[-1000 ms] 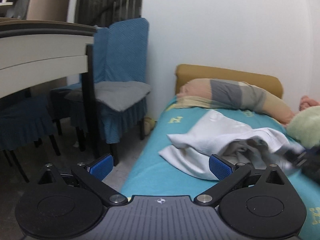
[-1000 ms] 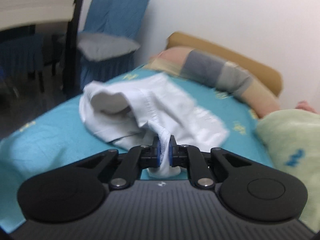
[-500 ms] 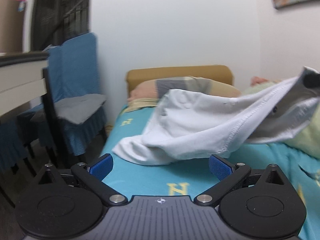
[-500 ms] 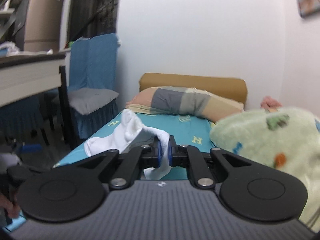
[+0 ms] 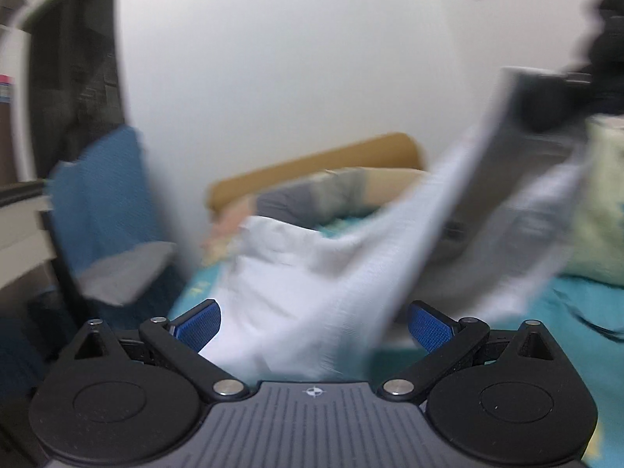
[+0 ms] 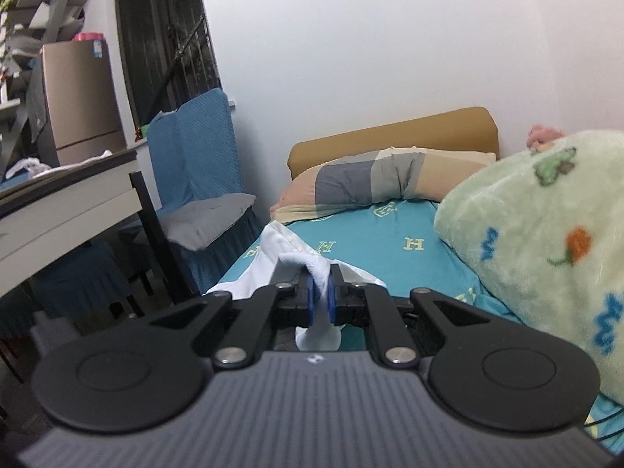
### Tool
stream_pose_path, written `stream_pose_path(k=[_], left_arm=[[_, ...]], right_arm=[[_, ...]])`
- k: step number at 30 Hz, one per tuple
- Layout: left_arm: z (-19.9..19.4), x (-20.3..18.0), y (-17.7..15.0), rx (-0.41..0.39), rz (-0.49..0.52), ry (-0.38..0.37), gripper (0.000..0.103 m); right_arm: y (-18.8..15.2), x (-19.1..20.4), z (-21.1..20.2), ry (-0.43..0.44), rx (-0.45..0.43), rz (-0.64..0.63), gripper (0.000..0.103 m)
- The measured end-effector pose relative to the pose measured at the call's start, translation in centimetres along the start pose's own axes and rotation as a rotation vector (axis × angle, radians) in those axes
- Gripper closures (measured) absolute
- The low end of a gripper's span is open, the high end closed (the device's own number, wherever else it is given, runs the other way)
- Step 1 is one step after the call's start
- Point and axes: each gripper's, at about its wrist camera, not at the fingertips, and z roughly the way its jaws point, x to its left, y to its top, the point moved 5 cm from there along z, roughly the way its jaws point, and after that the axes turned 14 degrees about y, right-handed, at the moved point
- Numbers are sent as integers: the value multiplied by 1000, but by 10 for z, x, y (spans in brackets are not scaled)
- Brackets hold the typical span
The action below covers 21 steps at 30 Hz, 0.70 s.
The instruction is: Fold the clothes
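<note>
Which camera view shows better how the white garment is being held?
The right wrist view: sharp, with the right hand-held gripper shut on a fold of the white garment. The left wrist view is blurred; there the garment hangs between the open left hand-held gripper, unpinched.

A blurred white garment [image 5: 312, 273] stretches from frame centre to the upper right, its lower end hanging between the left gripper's [image 5: 314, 321] wide-apart fingers.

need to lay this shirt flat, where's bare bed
Bare teal sheet runs between the striped pillow and the right gripper. Crowded on the right by the green blanket; the white garment drapes the left edge.
</note>
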Motion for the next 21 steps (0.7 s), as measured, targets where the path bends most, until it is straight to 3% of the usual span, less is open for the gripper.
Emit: stream_pose_path(k=[2, 8, 13, 16, 21], left_arm=[[14, 8, 0, -3, -45, 89, 0], [33, 43, -4, 70, -142, 231, 0], [45, 48, -12, 136, -94, 232, 0], [40, 54, -15, 91, -53, 271, 0], [16, 88, 23, -21, -162, 336, 0]], right_arm=[[-1, -13, 0, -4, -4, 50, 93], [-2, -34, 6, -35, -18, 120, 93], [-2, -27, 7, -57, -15, 62, 93], [-8, -29, 11, -82, 23, 47, 92], [-35, -38, 31, -88, 199, 86, 89]])
